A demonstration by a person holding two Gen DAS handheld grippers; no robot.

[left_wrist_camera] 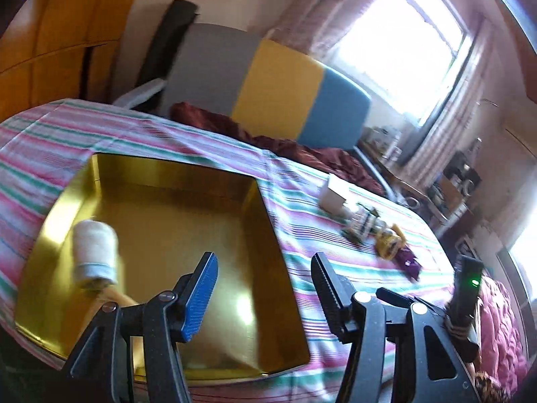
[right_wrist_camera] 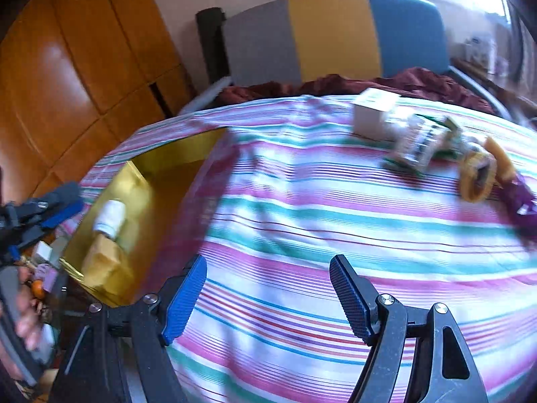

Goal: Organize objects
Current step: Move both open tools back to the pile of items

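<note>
A gold open box [left_wrist_camera: 188,201] lies on the striped sheet [left_wrist_camera: 335,268]. Inside it, at the left, are a white roll [left_wrist_camera: 95,252] and a tan packet [left_wrist_camera: 114,297] just below it. My left gripper [left_wrist_camera: 265,288] hangs open above the box's right part, with nothing between its fingers. In the right wrist view the gold box [right_wrist_camera: 188,147] is at the left, holding the white roll [right_wrist_camera: 110,218] and the tan packet [right_wrist_camera: 104,265]. My right gripper [right_wrist_camera: 268,299] is open and empty over the bare sheet. Far right lie a white carton [right_wrist_camera: 372,114], green-white packets [right_wrist_camera: 419,144], a yellow ring [right_wrist_camera: 476,178] and a purple wrapper [right_wrist_camera: 520,201].
A grey, yellow and blue headboard [left_wrist_camera: 278,90] and a dark red cloth [left_wrist_camera: 302,147] bound the far side. A wooden wardrobe [right_wrist_camera: 67,67] stands to the left. My left gripper [right_wrist_camera: 50,215] and a hand [right_wrist_camera: 27,302] show at the right wrist view's left edge.
</note>
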